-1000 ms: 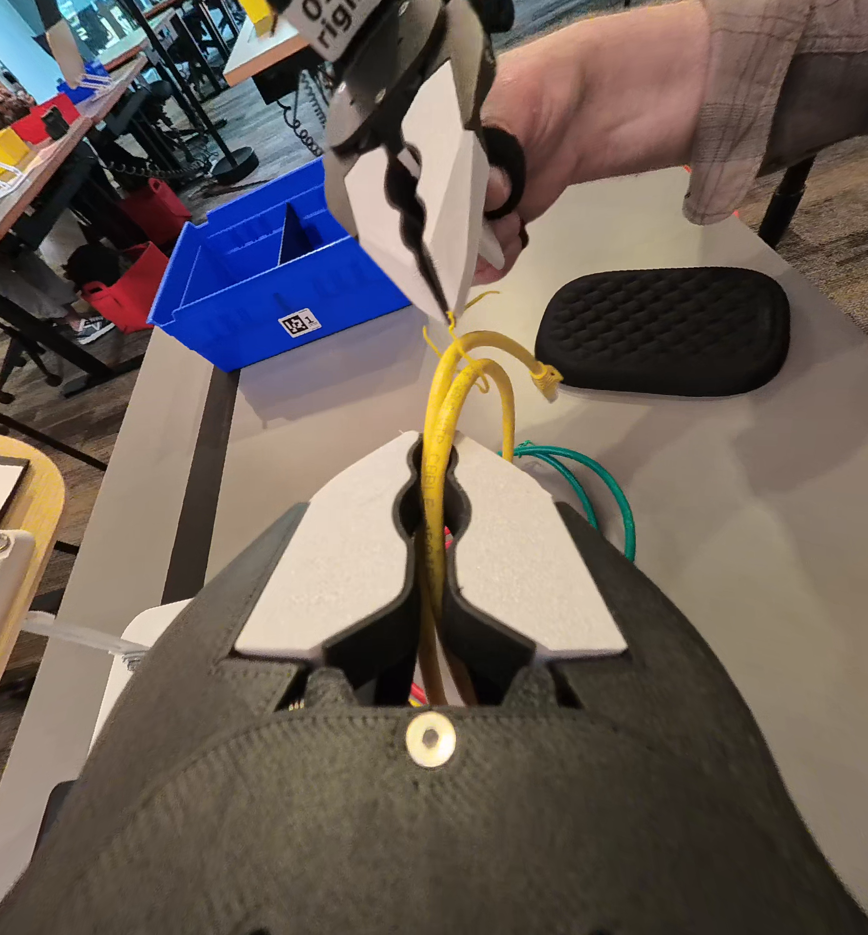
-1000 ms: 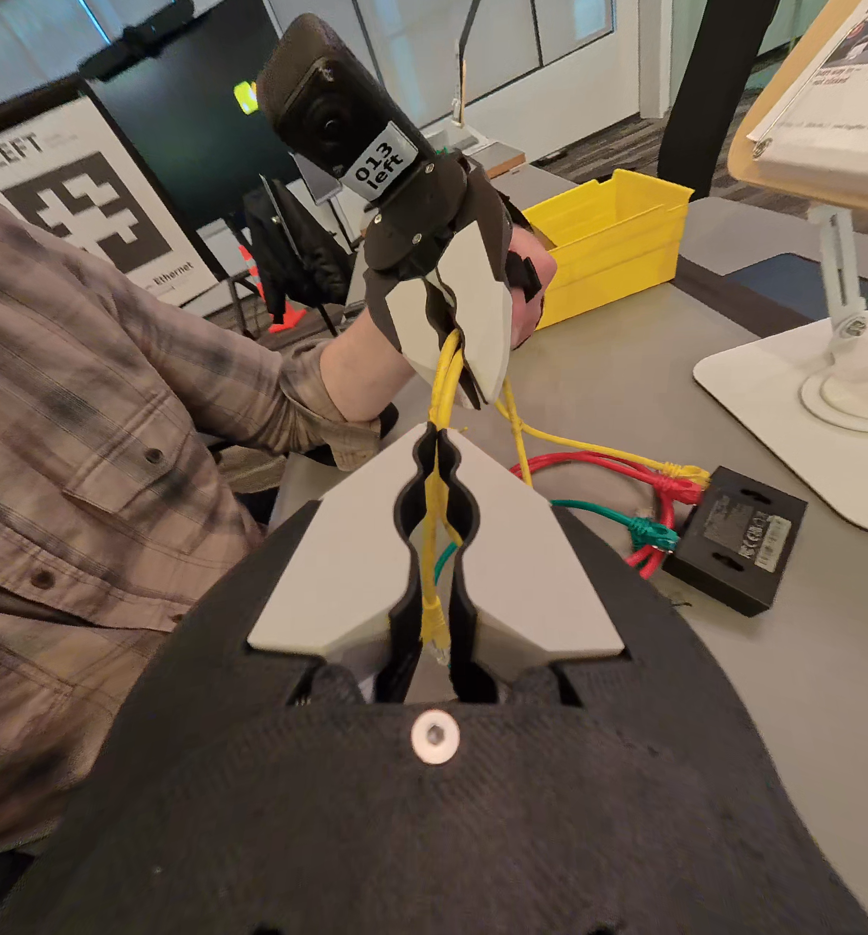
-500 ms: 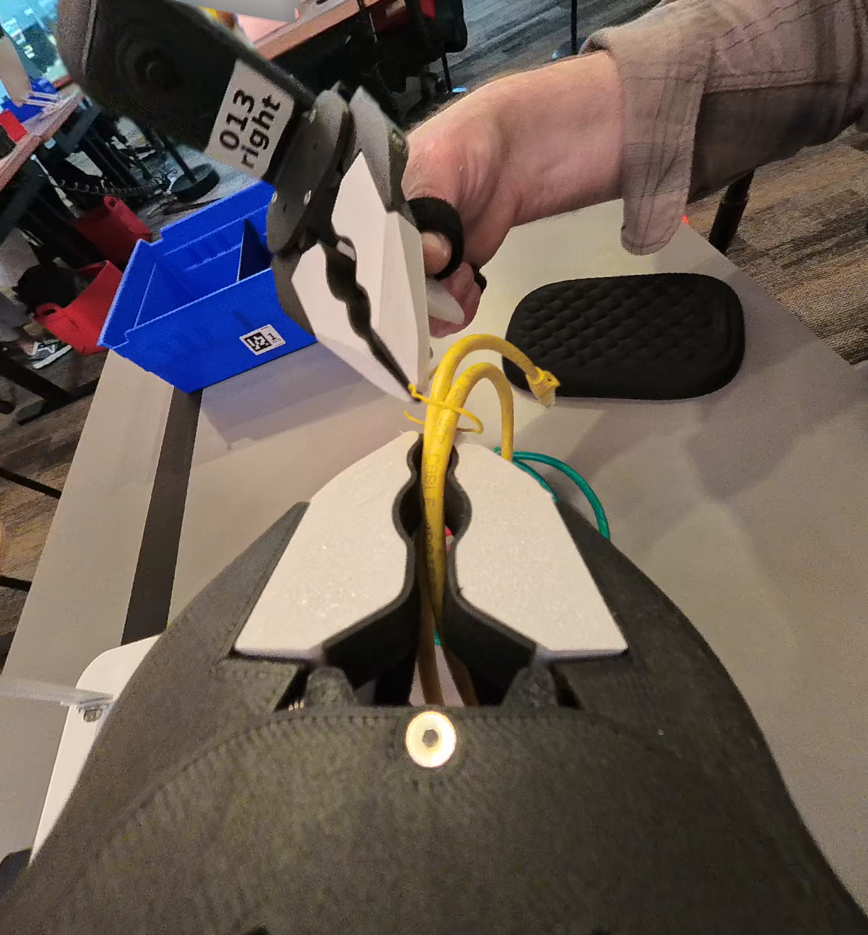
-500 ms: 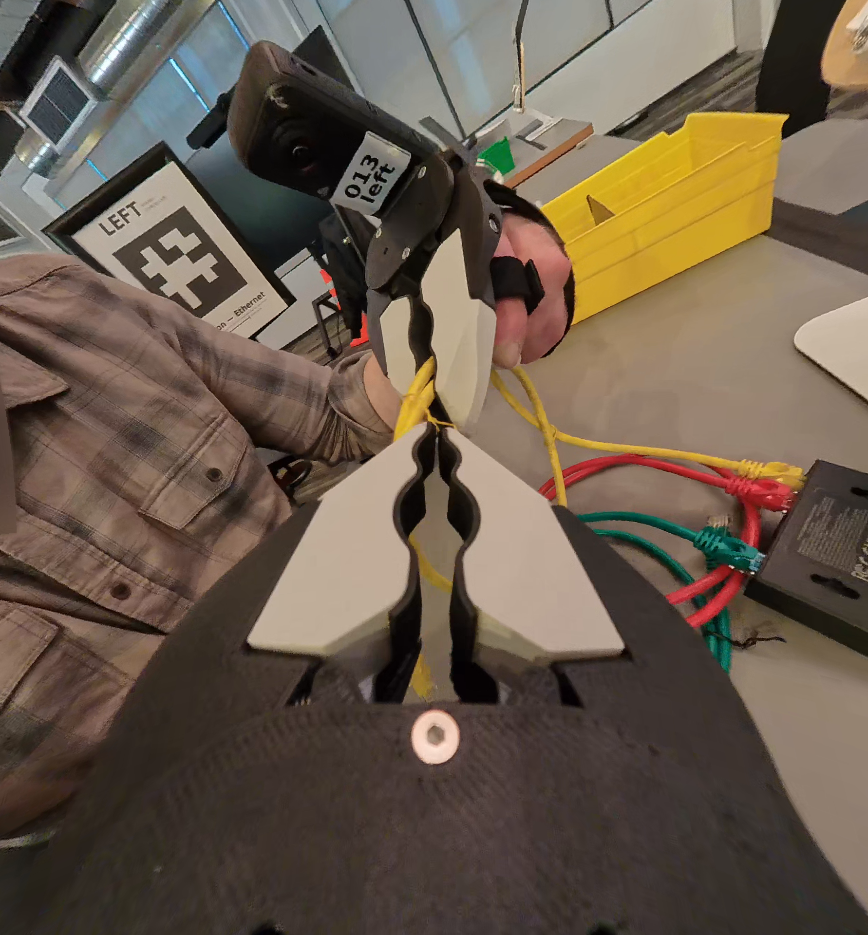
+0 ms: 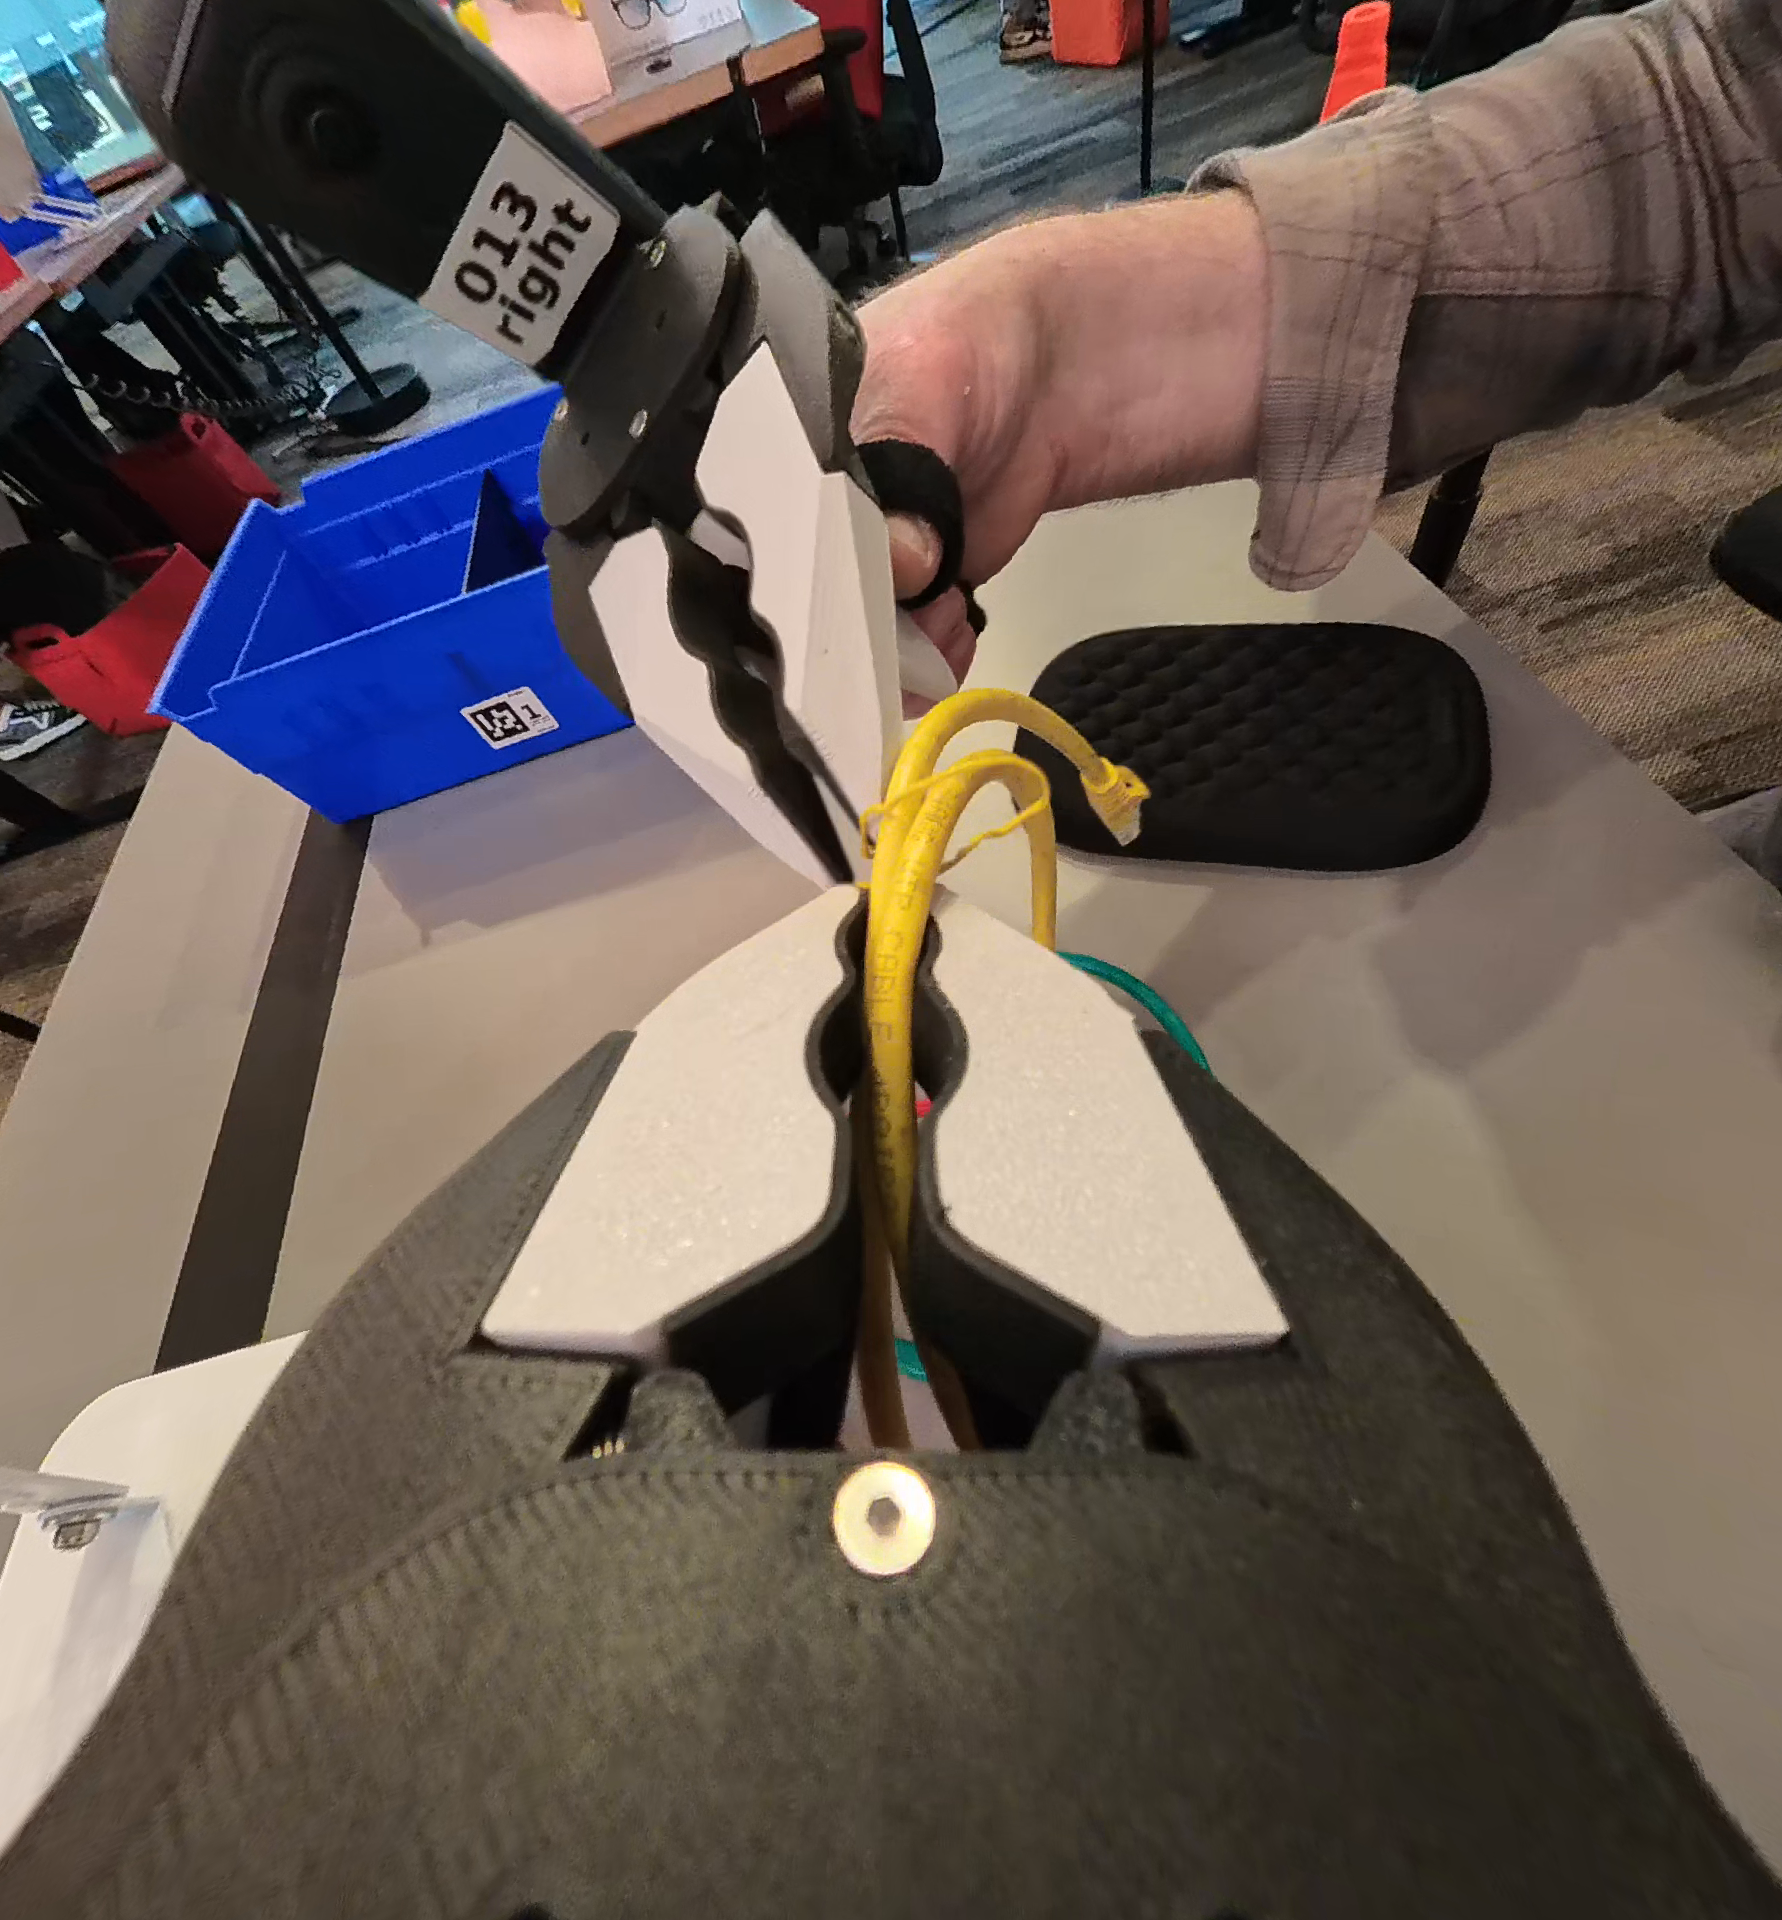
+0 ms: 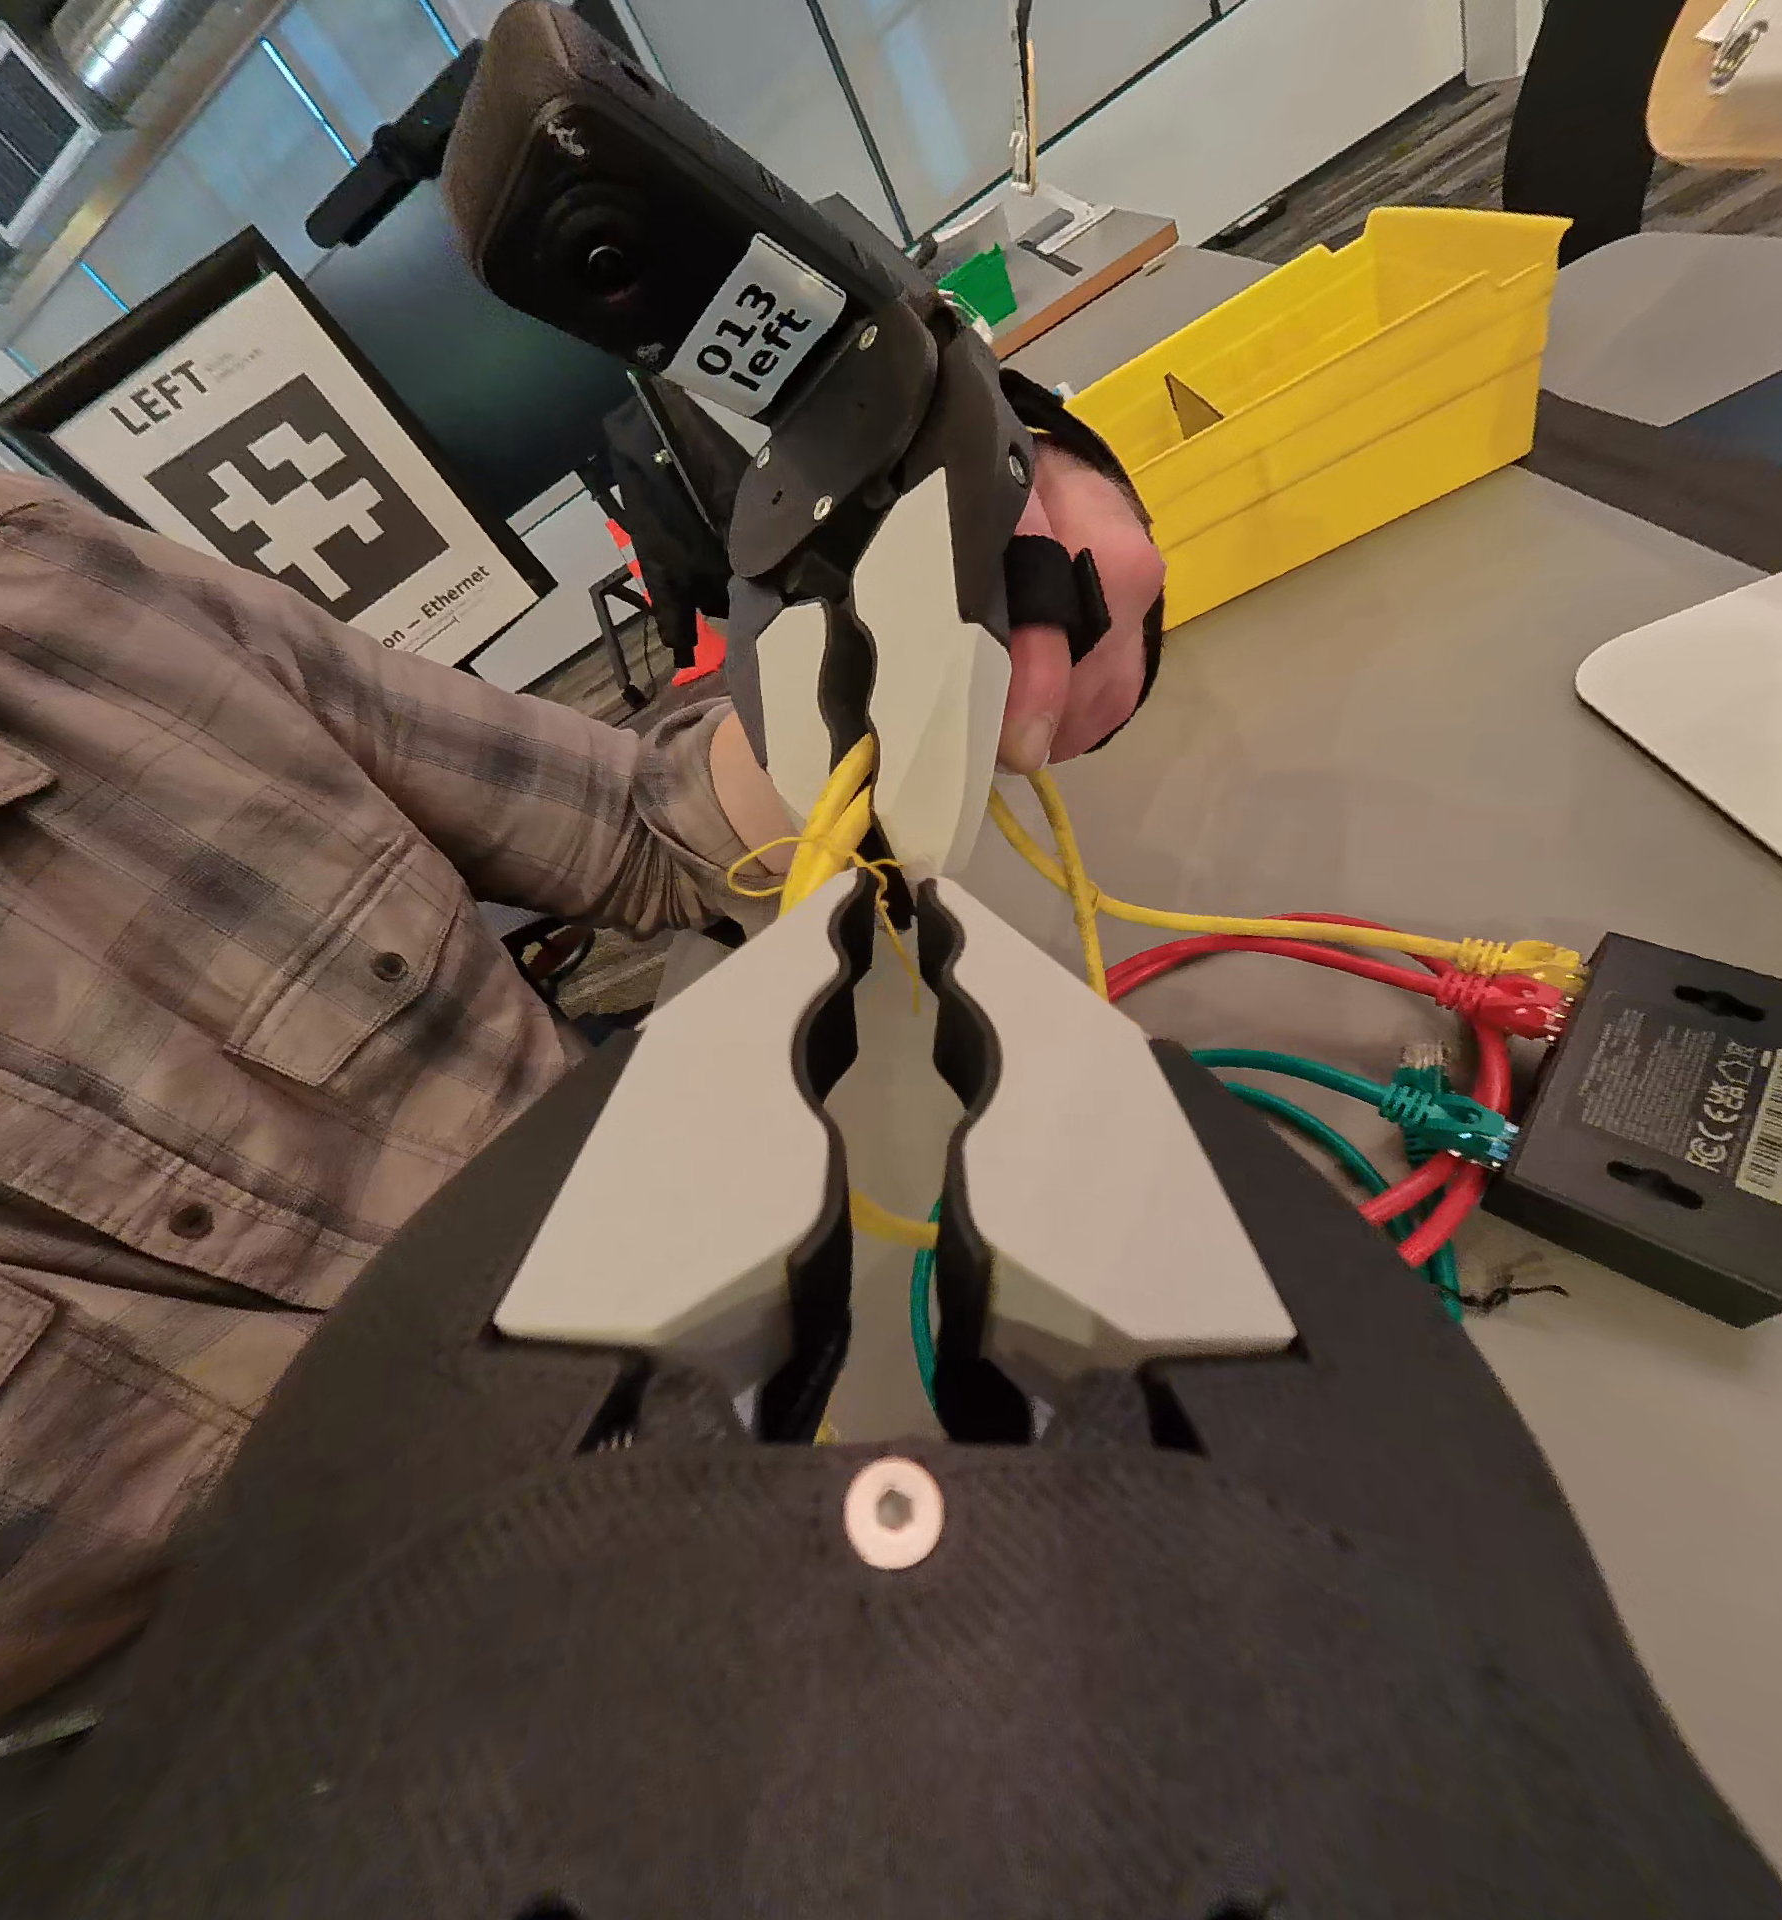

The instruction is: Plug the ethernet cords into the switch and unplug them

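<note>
My left gripper [image 5: 892, 904] is shut on a folded yellow ethernet cord [image 5: 892, 1039]. The cord's free plug [image 5: 1115, 800] curls out to the right. A thin yellow tie [image 5: 934, 836] wraps the fold. My right gripper [image 6: 892, 894] points tip to tip at the left gripper [image 6: 871, 831]. Its fingers are slightly apart, and a strand of the tie [image 6: 902, 961] hangs between them. The black switch [image 6: 1676, 1122] lies label side up at the right. Yellow [image 6: 1510, 951], red [image 6: 1489, 997] and green [image 6: 1469, 1127] plugs sit at its edge.
A blue bin [image 5: 388, 644] and a black padded rest [image 5: 1271, 738] lie on the grey table [image 5: 1489, 1143] beyond the grippers. A yellow bin [image 6: 1334, 343] and a white stand base [image 6: 1749, 707] are behind the switch. A person's plaid sleeve [image 6: 243, 831] fills the left. The grippers are tip to tip, or close to it. From either gripper's tips it is about 20 cm to the black switch [image 6: 1676, 1122].
My right gripper has come down to the left gripper's tips and its fingers have parted a little around the tie. The left gripper still grips the yellow cord.
</note>
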### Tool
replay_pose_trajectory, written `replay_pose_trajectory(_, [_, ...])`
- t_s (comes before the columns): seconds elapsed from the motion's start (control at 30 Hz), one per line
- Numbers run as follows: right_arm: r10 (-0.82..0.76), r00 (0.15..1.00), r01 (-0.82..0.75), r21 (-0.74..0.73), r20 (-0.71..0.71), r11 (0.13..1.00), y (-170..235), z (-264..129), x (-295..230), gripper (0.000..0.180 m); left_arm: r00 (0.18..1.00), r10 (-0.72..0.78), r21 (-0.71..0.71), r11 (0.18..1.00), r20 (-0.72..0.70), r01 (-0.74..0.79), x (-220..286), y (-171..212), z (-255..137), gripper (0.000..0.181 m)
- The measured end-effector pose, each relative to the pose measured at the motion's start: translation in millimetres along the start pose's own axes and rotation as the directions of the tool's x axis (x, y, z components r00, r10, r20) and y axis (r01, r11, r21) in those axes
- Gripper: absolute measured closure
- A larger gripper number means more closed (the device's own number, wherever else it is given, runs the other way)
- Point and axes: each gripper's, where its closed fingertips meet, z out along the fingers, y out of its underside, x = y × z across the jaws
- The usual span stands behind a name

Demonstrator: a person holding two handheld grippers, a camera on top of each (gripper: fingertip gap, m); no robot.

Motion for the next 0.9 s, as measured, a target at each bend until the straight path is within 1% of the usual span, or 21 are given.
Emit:
replay_pose_trajectory(0.17, [-0.032,0.998,0.031,-0.015,-0.057,0.999,2,-2,4,0.172,1.0,-0.015,0.012,1.0,0.001,0.015,-1,0,1,0.176])
replay_pose_trajectory(0.3, [-0.048,0.994,0.046,-0.016,-0.1,0.999,0,-5,7,0.166,1.0,-0.031,0.034,0.999,-0.003,0.031,-2,-2,2,0.176])
replay_pose_trajectory(0.6, [-0.088,0.979,0.084,-0.031,-0.186,0.996,-11,-13,11,0.158,0.997,-0.08,0.142,0.987,0.002,0.079,-8,-11,4,0.177])
replay_pose_trajectory(0.9, [-0.11,0.973,0.103,-0.043,-0.202,0.994,-17,-15,8,0.156,0.996,-0.085,0.205,0.975,0.006,0.082,-9,-17,2,0.176])
